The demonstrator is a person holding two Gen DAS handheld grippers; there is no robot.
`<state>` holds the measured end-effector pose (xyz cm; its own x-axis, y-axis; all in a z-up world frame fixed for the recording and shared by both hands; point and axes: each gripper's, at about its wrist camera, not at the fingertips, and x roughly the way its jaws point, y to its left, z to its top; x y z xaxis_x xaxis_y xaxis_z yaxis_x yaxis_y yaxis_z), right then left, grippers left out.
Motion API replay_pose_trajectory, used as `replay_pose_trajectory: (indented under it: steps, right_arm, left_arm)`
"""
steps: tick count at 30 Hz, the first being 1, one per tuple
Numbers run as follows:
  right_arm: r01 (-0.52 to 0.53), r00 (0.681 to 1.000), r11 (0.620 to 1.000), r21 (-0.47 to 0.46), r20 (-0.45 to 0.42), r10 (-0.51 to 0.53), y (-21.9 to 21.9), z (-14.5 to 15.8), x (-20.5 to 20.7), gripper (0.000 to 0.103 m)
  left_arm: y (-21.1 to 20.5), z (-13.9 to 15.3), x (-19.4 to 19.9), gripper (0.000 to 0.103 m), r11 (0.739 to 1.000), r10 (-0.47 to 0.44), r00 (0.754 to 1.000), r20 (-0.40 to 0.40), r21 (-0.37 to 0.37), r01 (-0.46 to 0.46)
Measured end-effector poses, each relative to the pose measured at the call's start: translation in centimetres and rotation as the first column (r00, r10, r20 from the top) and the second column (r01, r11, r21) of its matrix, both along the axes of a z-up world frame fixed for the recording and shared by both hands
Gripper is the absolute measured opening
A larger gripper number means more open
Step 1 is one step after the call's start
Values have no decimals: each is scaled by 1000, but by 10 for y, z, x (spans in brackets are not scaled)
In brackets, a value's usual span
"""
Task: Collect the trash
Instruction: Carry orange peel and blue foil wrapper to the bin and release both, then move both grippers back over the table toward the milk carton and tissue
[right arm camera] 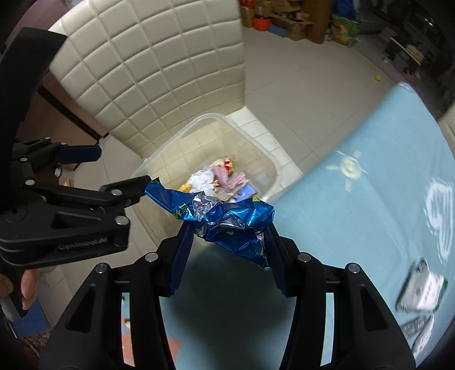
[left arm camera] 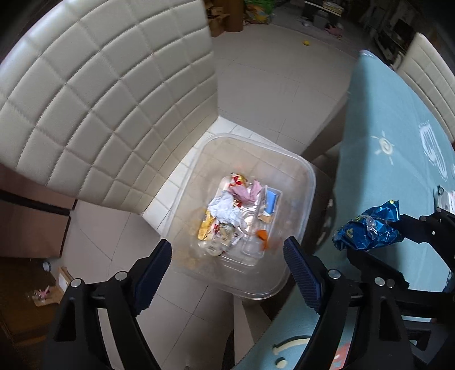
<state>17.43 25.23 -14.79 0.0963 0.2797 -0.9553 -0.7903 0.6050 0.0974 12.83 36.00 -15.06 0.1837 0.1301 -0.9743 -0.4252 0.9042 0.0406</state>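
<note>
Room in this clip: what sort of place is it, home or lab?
Most likely a home dining area. A quilted cream chair stands beside a table under a light-blue printed cloth, on a tiled floor, with cardboard boxes stacked along the far wall.

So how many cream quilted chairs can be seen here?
2. One chair stands behind the clear bin, left of the table; a second chair back shows beyond the table's far end. More may be hidden.
</note>
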Motion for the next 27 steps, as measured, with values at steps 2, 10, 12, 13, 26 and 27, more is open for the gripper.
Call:
replay_pose_trajectory:
  steps: [2, 10, 12, 13, 26, 27]
  right_arm:
    - [-25, 1000, 1000, -11, 6, 25, 12, -6, -4, 62]
    - [-18, 1000, 999, -29, 21, 18, 14, -14, -10, 81]
    - [7, 1000, 1000, -30, 15, -7, 2, -12, -10, 81]
    - [21, 1000, 999, -31, 15, -20, -4, -11, -10, 81]
    - [306, 952, 952, -6, 15, -306, -156, 11, -26, 82]
    - [335, 942, 942, -5, 19, -335, -172, 12, -28, 82]
  left_arm:
    - [11, -3, -6, 79, 999, 32, 999, -9, 4, -32]
    - [24, -17, -28, 79, 996, 87, 994, -60, -5, -88]
    - [17, -17, -29, 79, 997, 72, 996, -60, -18, -73]
    - [14, -15, -29, 79, 997, 66, 996, -58, -21, -68]
    - [-107, 16, -10, 79, 978, -203, 979, 7, -33, 204]
    - [-118, 18, -9, 79, 974, -226, 974, 9, -31, 226]
